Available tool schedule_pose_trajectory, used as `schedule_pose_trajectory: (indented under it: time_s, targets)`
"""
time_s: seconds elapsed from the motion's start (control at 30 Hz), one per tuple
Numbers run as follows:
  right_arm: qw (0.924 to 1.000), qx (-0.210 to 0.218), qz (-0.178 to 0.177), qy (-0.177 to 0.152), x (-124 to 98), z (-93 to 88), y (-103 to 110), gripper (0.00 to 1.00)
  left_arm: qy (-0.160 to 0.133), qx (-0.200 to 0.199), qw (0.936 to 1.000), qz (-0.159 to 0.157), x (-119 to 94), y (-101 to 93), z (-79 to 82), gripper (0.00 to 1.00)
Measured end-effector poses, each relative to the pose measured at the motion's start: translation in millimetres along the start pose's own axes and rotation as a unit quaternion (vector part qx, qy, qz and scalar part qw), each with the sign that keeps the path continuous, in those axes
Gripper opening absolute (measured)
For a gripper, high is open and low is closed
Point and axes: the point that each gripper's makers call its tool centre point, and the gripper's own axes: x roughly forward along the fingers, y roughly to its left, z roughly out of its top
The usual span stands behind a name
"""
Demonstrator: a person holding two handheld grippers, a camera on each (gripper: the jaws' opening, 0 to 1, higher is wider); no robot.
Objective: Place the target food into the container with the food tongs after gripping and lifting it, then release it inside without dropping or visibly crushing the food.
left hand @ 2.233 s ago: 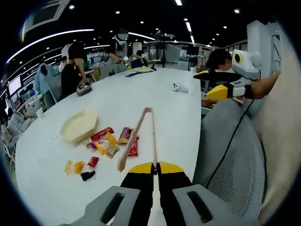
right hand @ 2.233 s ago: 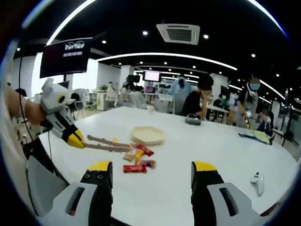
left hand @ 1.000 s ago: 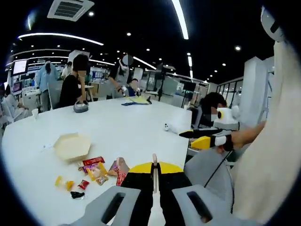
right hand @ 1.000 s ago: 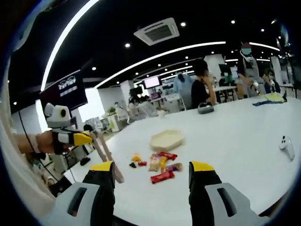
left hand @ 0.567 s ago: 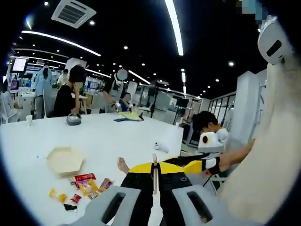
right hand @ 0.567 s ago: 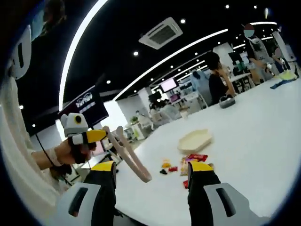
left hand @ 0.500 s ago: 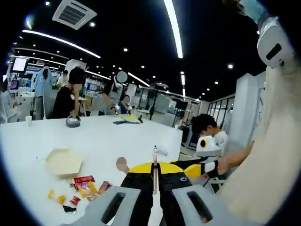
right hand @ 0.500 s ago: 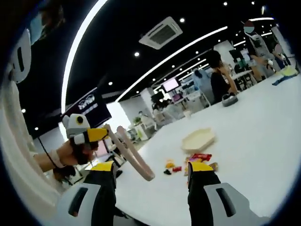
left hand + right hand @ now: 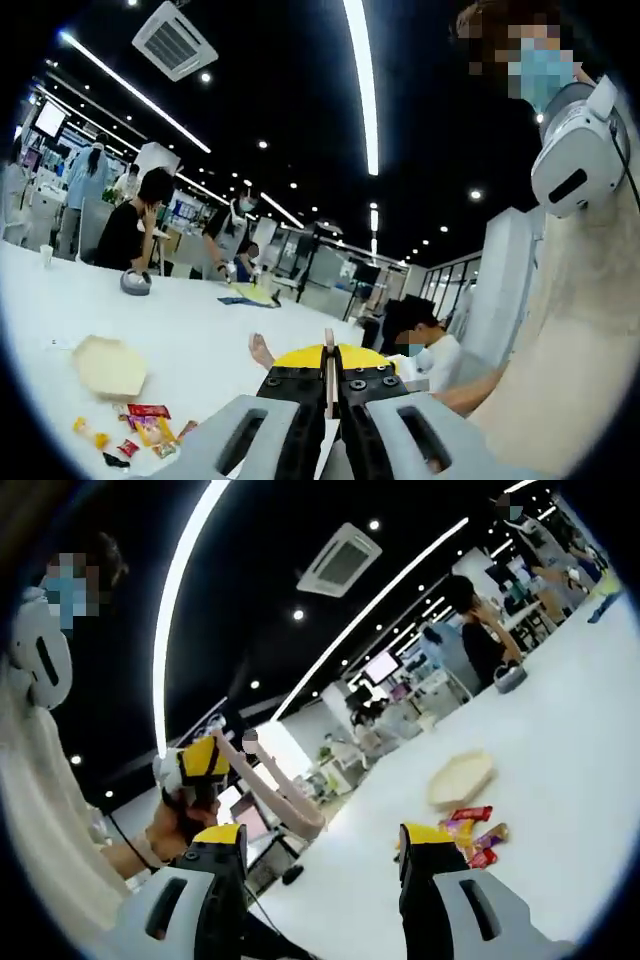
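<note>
The left claw (image 9: 327,375) is clamped on the wooden food tongs (image 9: 262,351), whose handle stands between the closed jaws and whose rounded tip shows just left of them; in the right gripper view the same tongs (image 9: 283,798) slant out from that claw (image 9: 205,757), held up in the air off the near edge of the worktop (image 9: 560,760). The right claw (image 9: 320,842) stands with its jaws wide apart and nothing between them. The white worktop (image 9: 190,335) is broad and mostly bare, with wide open surface running from the snacks to its far edge, where a small grey object (image 9: 134,283) sits near a seated person (image 9: 128,222). A cluster of small wrapped snacks (image 9: 135,425) lies toward the near left edge of the worktop, red, yellow and dark packets loosely scattered and lying flat; in the right gripper view they (image 9: 470,832) lie just beside the right jaw. The pale hexagonal container (image 9: 107,366) rests just beyond them, near but apart, and looks shallow; in the right gripper view it (image 9: 461,777) lies past the packets.
</note>
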Motion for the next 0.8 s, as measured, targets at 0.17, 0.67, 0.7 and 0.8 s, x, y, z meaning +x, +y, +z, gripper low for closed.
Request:
schedule_pose_trajectory:
  time_s: [0.17,0.67,0.7,0.8]
  targets:
    - [0.9991,0.023,0.027,-0.023,5,16.1,13,0.61,-0.025,-0.022,0.9994,-0.012,1,-4.9,8.0,0.00]
    - [0.9968,0.032,0.064,-0.035,21,24.7,36,0.60,-0.044,-0.030,0.9976,-0.044,5,-19.1,16.0,0.00]
    - [0.9965,0.035,0.066,-0.037,22,24.7,36,0.59,-0.045,-0.031,0.9974,-0.047,5,-20.4,17.0,0.00]
    - [0.9959,0.038,0.074,-0.038,26,24.4,41,0.58,-0.054,-0.037,0.9963,-0.056,6,-24.9,21.3,0.00]
